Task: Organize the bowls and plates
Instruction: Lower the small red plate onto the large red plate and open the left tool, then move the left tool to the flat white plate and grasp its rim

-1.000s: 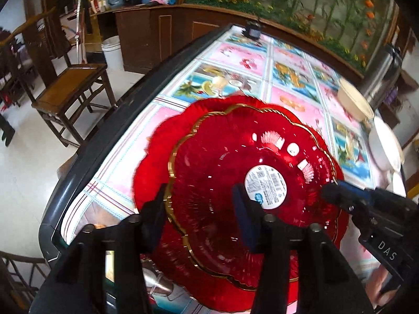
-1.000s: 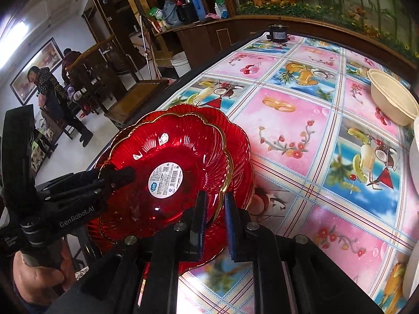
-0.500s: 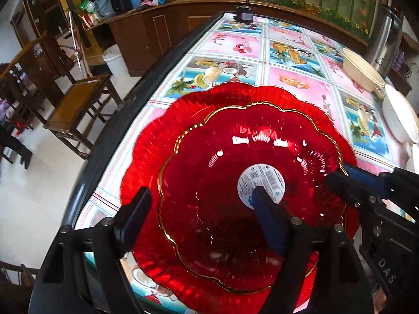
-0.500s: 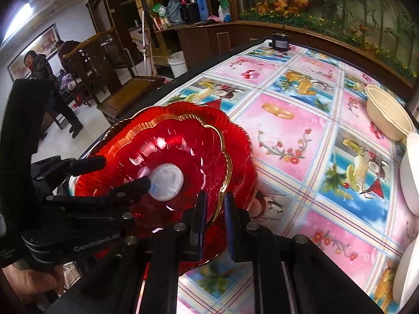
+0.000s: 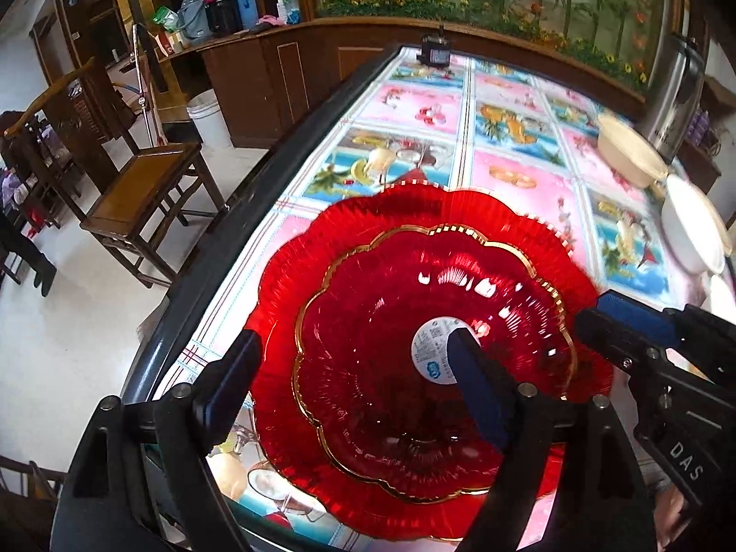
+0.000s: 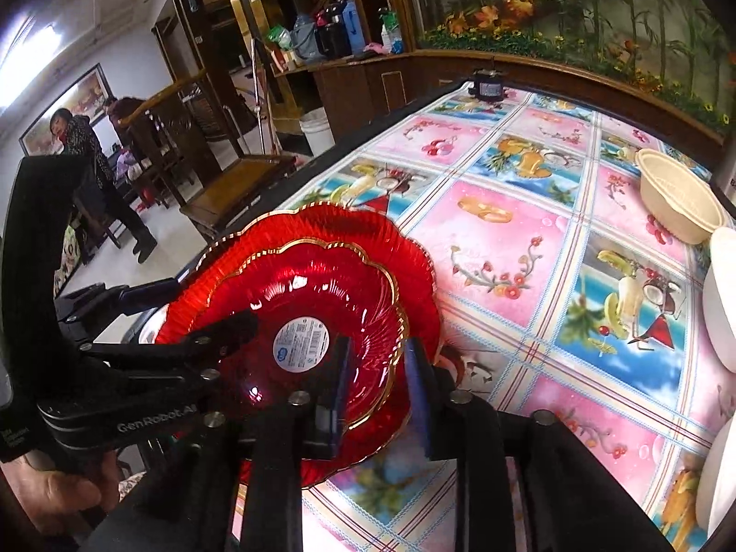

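Observation:
A small red plate (image 5: 391, 331) with a gold scalloped rim and a white sticker (image 5: 430, 345) lies nested in a larger red plate (image 5: 414, 211) near the table's left edge. My left gripper (image 5: 349, 354) is open wide over the small plate's near side, one finger outside the stack and one over the sticker. My right gripper (image 6: 378, 354) straddles the small plate's (image 6: 322, 290) right rim. Its jaws are opening, with the rim between the pads and a visible gap. The large plate (image 6: 416, 267) shows around the small one. Each gripper also appears in the other's view, right (image 5: 602, 317) and left (image 6: 198, 308).
A cream bowl (image 6: 676, 202) and white bowls (image 6: 722, 299) sit at the table's right side. A small black device (image 5: 434, 53) stands at the far end and a steel flask (image 5: 676, 101) at the back right. A wooden chair (image 5: 142, 184) stands left of the dark table edge (image 5: 276, 175).
My left jaws have spread wide and let go of the small plate's rim. The right jaws, shut on the rim before, have parted. The small plate has settled flatter in the large one.

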Motion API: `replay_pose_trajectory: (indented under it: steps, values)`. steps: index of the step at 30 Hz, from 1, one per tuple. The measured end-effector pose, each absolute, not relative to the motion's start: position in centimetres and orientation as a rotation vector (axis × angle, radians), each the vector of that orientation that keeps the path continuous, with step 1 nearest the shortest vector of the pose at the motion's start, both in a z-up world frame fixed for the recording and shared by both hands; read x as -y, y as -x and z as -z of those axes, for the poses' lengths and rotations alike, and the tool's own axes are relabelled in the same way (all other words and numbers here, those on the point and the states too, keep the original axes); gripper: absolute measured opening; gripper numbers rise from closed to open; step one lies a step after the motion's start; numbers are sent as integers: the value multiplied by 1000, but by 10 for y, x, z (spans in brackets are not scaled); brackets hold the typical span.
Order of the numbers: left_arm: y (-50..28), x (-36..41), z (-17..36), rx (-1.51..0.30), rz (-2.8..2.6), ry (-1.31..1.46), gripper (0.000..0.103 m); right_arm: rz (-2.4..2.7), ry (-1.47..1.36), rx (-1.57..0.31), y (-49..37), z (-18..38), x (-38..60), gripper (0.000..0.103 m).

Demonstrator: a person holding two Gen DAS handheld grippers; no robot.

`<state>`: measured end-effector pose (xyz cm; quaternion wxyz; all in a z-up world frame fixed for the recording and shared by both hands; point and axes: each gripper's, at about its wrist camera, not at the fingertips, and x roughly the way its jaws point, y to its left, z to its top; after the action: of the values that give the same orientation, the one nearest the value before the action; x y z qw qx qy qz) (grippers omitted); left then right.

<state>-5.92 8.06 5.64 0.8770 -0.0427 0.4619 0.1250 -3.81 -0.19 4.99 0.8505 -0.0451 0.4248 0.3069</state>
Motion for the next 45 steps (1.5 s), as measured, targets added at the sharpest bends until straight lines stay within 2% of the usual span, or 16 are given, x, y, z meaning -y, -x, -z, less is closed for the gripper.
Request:
replay_pose_trajectory:
  steps: [10,23,33,39,45]
  values:
    - [67,-75,-80,-859,-181,192,83,-599,-14,-808,32,-68,47,28]
    - [57,-34,-83,-886,-69,180,83,-503,-223,-797,4,-83,140,30]
    - [52,24,-83,-914,76,135,83,-451,-316,-766,14,-86,204,30]
    - [44,61,-82,-925,192,139,83,-325,-375,-736,41,-93,287,27]
    - [29,108,-80,-968,355,185,82,-177,-427,-787,59,-80,354,27]
